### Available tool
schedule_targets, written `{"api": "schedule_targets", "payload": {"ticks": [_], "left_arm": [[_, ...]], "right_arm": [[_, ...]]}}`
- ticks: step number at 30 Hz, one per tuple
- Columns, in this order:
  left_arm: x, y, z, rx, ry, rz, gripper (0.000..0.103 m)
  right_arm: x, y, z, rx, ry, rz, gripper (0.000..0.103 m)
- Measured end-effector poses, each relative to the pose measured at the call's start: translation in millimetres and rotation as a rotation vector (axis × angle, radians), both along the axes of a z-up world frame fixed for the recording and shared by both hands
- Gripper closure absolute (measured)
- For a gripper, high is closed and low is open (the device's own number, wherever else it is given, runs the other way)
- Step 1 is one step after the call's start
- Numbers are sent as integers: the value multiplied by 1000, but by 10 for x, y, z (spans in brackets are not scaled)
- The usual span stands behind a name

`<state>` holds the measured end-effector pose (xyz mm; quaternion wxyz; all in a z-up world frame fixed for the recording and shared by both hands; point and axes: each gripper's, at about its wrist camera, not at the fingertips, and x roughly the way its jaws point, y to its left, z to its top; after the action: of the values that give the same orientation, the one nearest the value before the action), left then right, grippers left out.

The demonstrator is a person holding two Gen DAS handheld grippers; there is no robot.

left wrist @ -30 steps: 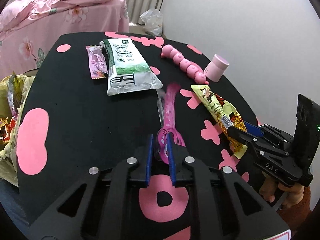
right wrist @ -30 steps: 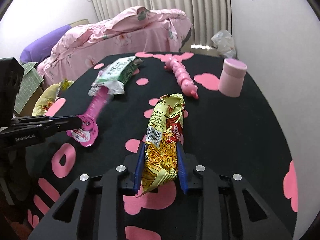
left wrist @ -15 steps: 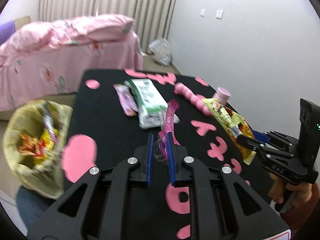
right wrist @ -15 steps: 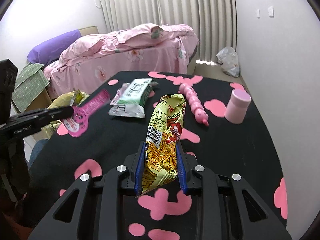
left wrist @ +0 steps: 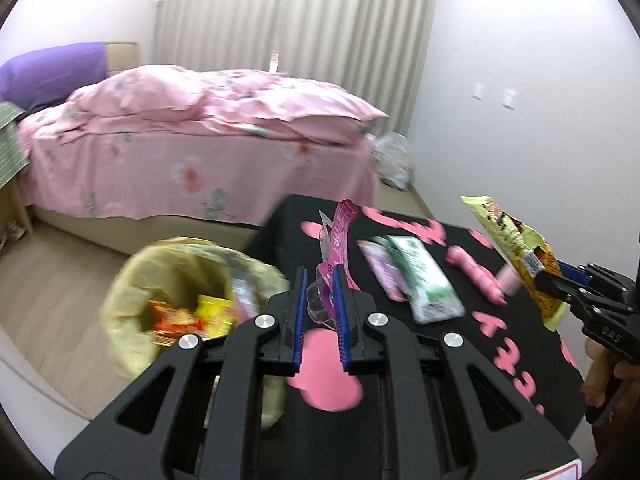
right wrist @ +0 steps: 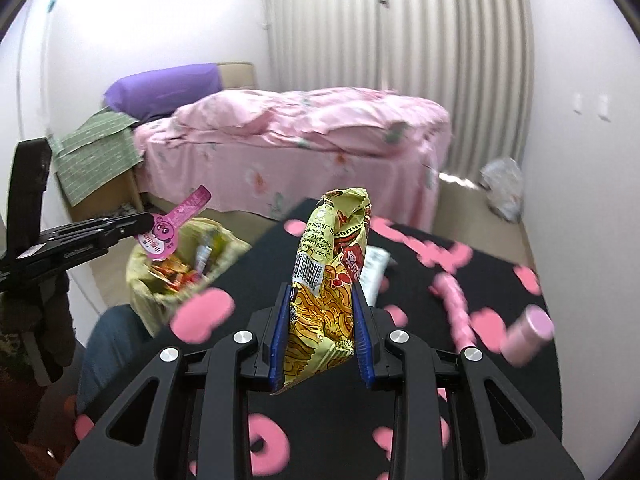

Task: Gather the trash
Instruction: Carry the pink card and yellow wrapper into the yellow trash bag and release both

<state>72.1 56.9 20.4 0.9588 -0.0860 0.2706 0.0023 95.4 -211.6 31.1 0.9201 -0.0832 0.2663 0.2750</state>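
The left gripper [left wrist: 319, 308] is clamped narrowly on a pink blister pack [left wrist: 335, 240], a clear plastic shell on a pink printed card that stands up from the blue pads toward 12 o'clock. In the right wrist view this same pack [right wrist: 176, 226] hangs in the air at about 10 o'clock, above the near edge of the trash bin [right wrist: 180, 276].

The right gripper [right wrist: 321, 334] is closed partway on a yellow noodle snack bag [right wrist: 328, 284], the blue pads pressing both sides of the crinkled packet, which stands upright between them. In the left wrist view the bag [left wrist: 516, 248] shows at 3 o'clock, lifted clear of the table [left wrist: 460, 400], with a hand [left wrist: 604, 384] gripping the tool's handle below it.

The bin, lined with a yellowish bag [left wrist: 132, 292], sits on the floor just beside the table's edge, at 9 o'clock of the left gripper, and holds red, orange and yellow wrappers.

On the black table with pink shapes lie a green and white packet [left wrist: 424, 276] and, touching its side, a small pink wrapper [left wrist: 382, 272]. Near them, toward 2 o'clock, lie a pink bumpy toy [left wrist: 476, 276] and a pink cylindrical container [right wrist: 528, 334], both blurred.

A bed with a pink floral cover [left wrist: 200, 148] stands beyond the table.
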Motion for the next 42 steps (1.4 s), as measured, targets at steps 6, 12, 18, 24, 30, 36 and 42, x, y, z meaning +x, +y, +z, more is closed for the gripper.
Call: {"api": "schedule_targets", "payload": {"ticks": [6,12,18,24,30,36,42], "left_arm": [[-58,605,-66,-36,6,136,90],[-54,1043,-309,-96,55,234,90],[92,1193,-593,-110,121,282,90],[208,1310,-832,-111,175,340,90],[294,1425,-996,-134,203,375,90],[369,1470,-1140,-157,234,377,90],[401,1492,-1186,-207,234,349,90]], "right_arm": [[165,632,30,-30,-8,111,76],[342,1213,-120,-53,33,244,76],[667,1779,-419,-55,151,333,75],[1069,2333,-909,-98,335,358,76],[1281,2815,-1277,-143,442,414,75],[1296,2867,-1358,-177,470,432,76],[1206,2654,-1244,-173,384,407,76]]}}
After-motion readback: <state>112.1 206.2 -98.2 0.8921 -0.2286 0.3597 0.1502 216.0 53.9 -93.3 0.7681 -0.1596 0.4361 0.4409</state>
